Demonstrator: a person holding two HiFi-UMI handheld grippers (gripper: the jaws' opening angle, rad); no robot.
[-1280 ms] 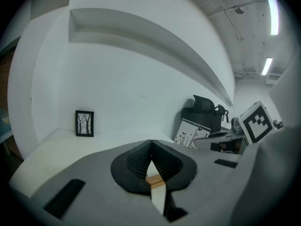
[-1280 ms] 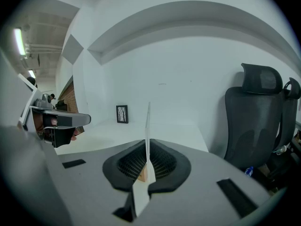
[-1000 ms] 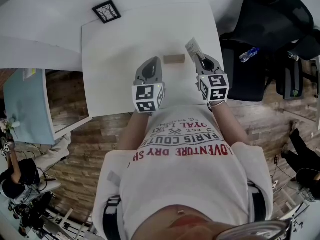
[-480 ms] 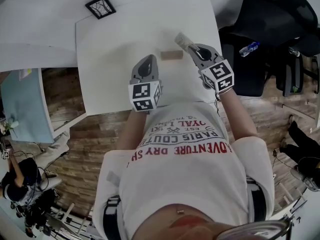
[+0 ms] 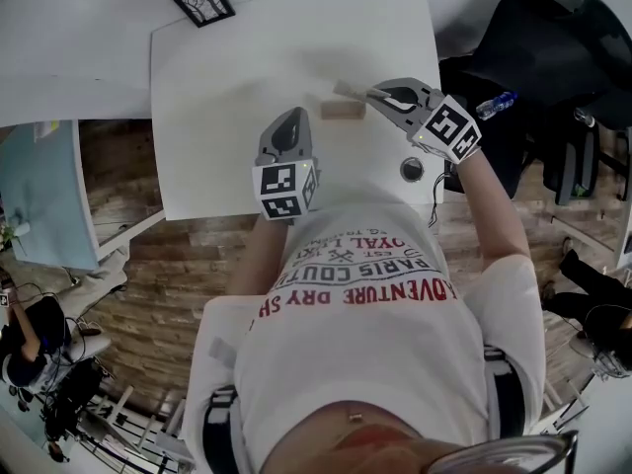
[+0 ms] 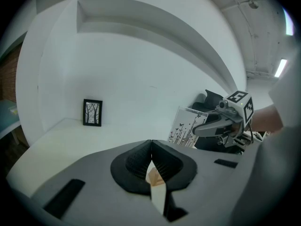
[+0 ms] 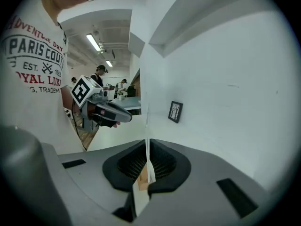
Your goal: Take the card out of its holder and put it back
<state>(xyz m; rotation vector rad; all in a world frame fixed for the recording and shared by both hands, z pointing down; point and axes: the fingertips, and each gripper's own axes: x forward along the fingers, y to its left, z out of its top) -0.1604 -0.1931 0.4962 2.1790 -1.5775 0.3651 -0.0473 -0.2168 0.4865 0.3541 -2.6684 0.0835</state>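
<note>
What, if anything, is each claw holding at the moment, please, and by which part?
The right claw grips the card by one edge, the rest sticking out beyond its tips; the left claw is shut on nothing.

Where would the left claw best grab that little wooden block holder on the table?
Probably its left end, across the long sides, from above: the small wooden block holder lies flat, and the right claw holds the white printed card at its right.

Bare tabletop (image 5: 227, 87) lies open left of the wooden holder (image 5: 343, 111); a picture frame (image 5: 204, 3) occupies the far-left corner. The card (image 5: 346, 89), pinched in the right tongs (image 5: 380, 94), hangs close over the holder.
</note>
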